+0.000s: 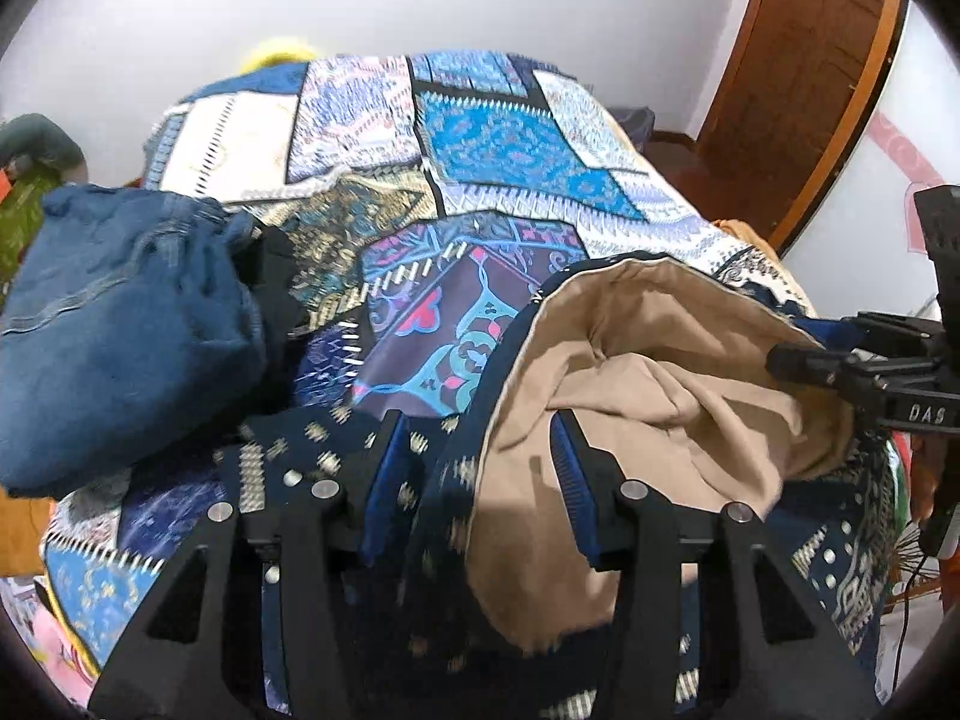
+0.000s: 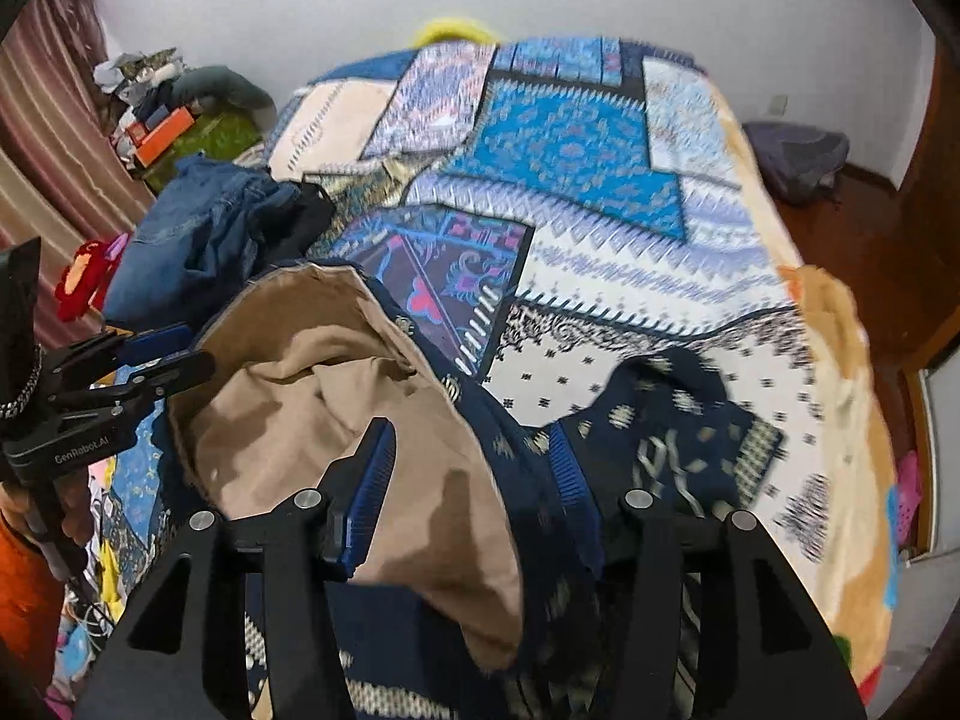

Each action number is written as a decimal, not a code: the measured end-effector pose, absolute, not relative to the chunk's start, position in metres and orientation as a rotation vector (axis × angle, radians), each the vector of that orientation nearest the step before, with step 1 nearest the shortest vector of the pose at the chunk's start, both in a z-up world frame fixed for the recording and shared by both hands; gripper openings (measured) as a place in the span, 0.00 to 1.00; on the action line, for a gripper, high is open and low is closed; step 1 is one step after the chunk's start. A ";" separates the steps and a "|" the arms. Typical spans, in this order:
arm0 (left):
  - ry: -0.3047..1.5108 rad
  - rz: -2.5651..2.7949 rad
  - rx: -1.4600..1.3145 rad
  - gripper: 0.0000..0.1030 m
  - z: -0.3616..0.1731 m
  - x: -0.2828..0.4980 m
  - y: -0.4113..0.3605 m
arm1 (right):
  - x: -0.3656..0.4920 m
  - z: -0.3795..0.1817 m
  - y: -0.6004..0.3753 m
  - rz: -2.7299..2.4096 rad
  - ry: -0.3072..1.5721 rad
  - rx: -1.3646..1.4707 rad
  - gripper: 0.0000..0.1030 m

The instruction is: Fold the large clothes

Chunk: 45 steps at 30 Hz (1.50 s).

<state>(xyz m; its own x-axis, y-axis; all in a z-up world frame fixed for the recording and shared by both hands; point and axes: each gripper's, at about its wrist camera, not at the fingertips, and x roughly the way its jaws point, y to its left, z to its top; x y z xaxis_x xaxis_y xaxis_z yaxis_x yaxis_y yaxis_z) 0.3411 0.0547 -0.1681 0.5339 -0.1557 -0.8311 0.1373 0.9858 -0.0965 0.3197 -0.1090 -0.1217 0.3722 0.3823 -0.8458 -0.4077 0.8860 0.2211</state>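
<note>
1. Left wrist view, far left: a heap of blue jeans point(image 1: 120, 324) lies on the bed point(image 1: 492, 138), which is covered by a patchwork spread in blue, white and purple.
2. Centre: the left tongs point(image 1: 480, 468) reach forward over the bed, their blue-padded fingers point(image 1: 384, 480) part-way open, with the dark patterned garment point(image 1: 438, 540) and its tan lining point(image 1: 636, 360) draped between them. Whether they truly pinch the cloth, I cannot tell.
3. Far right: the other tool enters from the side, its tip at the lining's edge; white letters "DAS" can be read on its body.
4. Right wrist view, far left: the left tool shows side-on, marked "GenRobot.AI", with the jeans point(image 2: 204, 240) behind it.
5. Centre: the right tongs point(image 2: 474, 480) point along the bed point(image 2: 600, 150), fingers point(image 2: 372, 480) apart, the garment point(image 2: 540, 510) hanging over the gap, lining point(image 2: 336, 408) facing up and bunched. Grip unclear here too.
6. Right: a garment sleeve point(image 2: 678, 420) rests on the spread.
</note>
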 end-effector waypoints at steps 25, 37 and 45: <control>0.886 -0.355 -0.066 0.05 -0.116 0.270 0.032 | 0.270 -0.077 -0.120 0.641 0.988 0.049 0.06; 1.049 -0.314 -0.057 0.29 -0.162 0.194 0.030 | 0.205 -0.106 -0.133 0.629 1.140 0.010 0.35; 1.126 -0.250 -0.027 0.42 -0.194 0.157 0.041 | 0.172 -0.120 -0.148 0.604 1.160 -0.013 0.49</control>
